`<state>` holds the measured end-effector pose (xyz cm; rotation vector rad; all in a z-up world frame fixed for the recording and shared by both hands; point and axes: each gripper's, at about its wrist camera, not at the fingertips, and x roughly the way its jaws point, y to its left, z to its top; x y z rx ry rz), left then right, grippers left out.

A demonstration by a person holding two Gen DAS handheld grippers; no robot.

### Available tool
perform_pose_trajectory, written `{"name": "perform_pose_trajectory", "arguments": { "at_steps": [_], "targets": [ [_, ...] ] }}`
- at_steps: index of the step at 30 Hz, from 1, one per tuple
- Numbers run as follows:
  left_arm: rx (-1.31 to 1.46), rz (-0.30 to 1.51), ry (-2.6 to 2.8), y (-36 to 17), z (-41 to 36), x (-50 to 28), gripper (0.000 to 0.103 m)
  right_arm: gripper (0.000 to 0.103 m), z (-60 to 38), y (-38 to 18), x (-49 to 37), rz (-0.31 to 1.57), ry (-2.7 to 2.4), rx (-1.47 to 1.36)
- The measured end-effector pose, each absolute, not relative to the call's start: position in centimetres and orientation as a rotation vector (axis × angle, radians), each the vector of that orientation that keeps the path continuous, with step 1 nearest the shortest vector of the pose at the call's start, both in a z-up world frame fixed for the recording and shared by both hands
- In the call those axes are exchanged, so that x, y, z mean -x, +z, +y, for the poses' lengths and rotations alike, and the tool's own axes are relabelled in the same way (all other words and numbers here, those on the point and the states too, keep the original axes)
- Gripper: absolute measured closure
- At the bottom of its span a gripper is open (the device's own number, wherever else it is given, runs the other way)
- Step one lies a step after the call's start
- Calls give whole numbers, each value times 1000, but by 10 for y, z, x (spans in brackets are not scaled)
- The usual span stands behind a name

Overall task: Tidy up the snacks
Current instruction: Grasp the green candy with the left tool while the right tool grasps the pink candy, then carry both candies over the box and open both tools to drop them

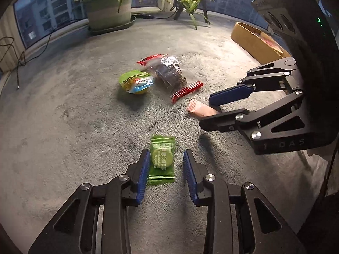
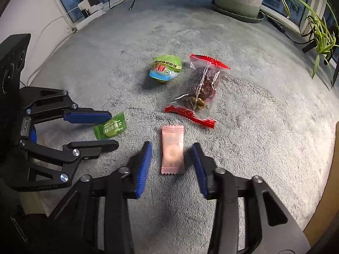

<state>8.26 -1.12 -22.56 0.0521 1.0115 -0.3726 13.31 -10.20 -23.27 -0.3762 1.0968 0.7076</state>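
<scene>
Grey plush carpet (image 1: 63, 127) covers the floor, with five small snacks scattered on it. Farthest left, the left gripper (image 1: 165, 169) is lowered over a green candy packet (image 1: 162, 160), its blue-padded jaws spread wide on either side; the left pad looks to be touching or just beside the wrapper edge, the right pad stands clear. The packet's long axis runs away from the gripper, parallel to the fingers, so closing would pinch it across its short width. Just right of it, the right gripper (image 2: 171, 160) straddles a pink candy packet (image 2: 172, 150) the same way, jaws wide and neither pad touching, the packet again lying lengthwise between the fingers. Each gripper is plainly the nearer one to its own packet, and both seem ready to close. Farther away, in the middle of the carpet, sit a green-lidded jelly cup (image 2: 166, 69) tipped on its side and, just right of it, a clear bag of dark dried fruit (image 2: 200, 86) with red sealed ends. At the far right edge a shallow cardboard box (image 1: 254, 40) lies open, well apart from the snacks; something red shows inside, too hidden to identify. It is likely where the snacks go.
</scene>
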Motion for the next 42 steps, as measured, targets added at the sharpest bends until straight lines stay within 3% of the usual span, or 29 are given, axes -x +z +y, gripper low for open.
{"name": "perform_pose_trajectory", "arguments": {
  "at_steps": [5,21,42],
  "targets": [
    [-52,997,-322,-226,-14,-81,83,82,-97,-233,-130,1090,713,406],
    [65,960,-283,-215,-19,-69,83,83,-114,-219,-123,1069,714,365],
    [36,791,-388,-137,-90,-76,83,83,-239,-128,-110,913,583,214]
  ]
}}
